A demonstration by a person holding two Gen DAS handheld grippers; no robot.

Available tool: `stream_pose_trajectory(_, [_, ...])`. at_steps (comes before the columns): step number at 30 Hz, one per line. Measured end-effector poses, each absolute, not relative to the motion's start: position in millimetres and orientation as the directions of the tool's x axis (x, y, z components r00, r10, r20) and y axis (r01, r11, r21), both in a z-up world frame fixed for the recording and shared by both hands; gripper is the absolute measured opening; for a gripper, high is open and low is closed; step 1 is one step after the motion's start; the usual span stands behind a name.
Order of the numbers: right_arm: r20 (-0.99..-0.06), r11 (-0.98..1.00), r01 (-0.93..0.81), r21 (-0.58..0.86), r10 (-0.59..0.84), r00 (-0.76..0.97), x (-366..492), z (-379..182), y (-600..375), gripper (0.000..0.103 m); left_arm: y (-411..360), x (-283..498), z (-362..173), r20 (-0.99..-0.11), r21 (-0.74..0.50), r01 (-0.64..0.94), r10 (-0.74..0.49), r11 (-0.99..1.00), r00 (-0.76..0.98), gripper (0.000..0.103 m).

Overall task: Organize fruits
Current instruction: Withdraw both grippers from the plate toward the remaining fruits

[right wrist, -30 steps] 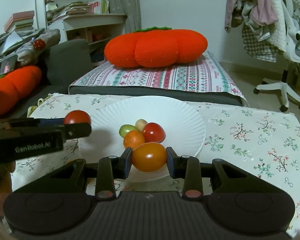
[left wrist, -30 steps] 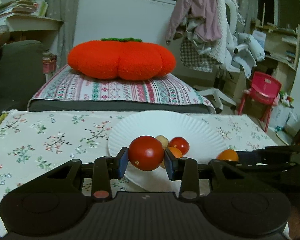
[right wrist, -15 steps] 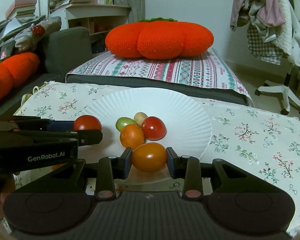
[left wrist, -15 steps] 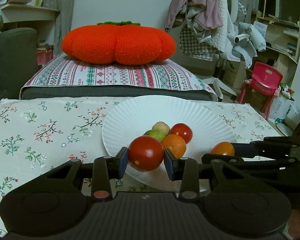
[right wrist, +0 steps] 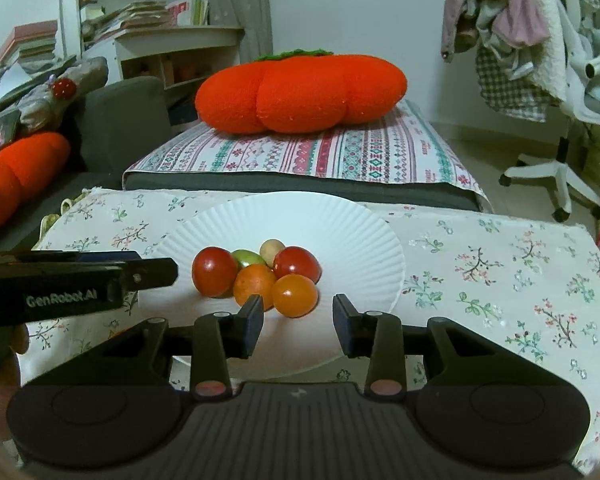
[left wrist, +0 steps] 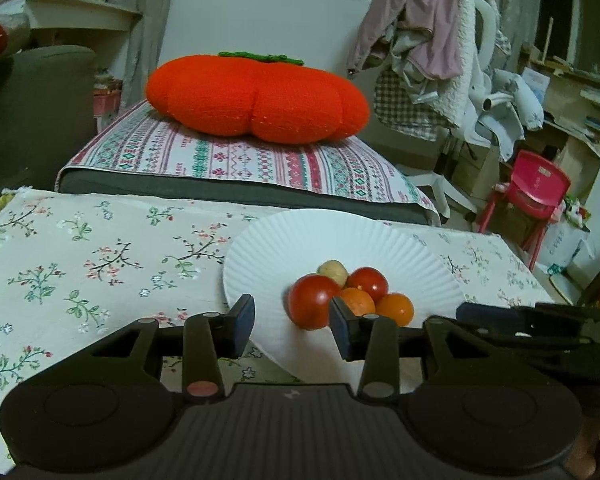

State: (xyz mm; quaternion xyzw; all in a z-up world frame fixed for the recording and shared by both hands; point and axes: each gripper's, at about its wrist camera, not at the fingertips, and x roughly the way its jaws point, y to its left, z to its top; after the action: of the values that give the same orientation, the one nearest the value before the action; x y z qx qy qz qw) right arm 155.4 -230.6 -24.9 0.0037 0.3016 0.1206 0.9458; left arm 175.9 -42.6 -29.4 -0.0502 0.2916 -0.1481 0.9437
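A: Now, how do the two grippers stand?

B: Both have just been opening. The left gripper has its jaws apart; the red tomato sits on the plate ahead of them, close to the right-hand pad, with no pad pressing on it. The right gripper also has its jaws apart; the orange tomato lies on the plate just beyond the gap, clear of both pads.

A: Where is the fruit?

B: All of it is in one cluster on the white paper plate, near its front half. In the right wrist view: red tomato at left, a green fruit behind it, a small beige fruit at the back, a second red tomato at right, an orange fruit in the middle, orange tomato in front. The pieces touch one another.

A: And the setting?

B: The plate rests on a floral cloth. Behind it lies a striped mattress bearing an orange pumpkin cushion.
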Motion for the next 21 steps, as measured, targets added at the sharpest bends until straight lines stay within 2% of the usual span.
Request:
stream_pose_trajectory(4, [-0.566, 0.976, -0.203, 0.085, 0.214, 0.796, 154, -22, -234, 0.036, -37, 175, -26, -0.537, -0.185, 0.225, -0.29, 0.957, 0.792, 0.023])
stream_pose_trajectory(17, [-0.542, 0.974, -0.16, 0.161, 0.223, 0.81, 136, -8, -245, 0.06, -28, 164, -27, -0.598, -0.182, 0.184, -0.257, 0.966, 0.76, 0.026])
stream_pose_trajectory(21, [-0.544, 0.968, -0.18, 0.177, 0.249, 0.801, 130, -6, -244, 0.064, -25, 157, -30, -0.613, -0.172, 0.184, -0.251, 0.968, 0.749, 0.029])
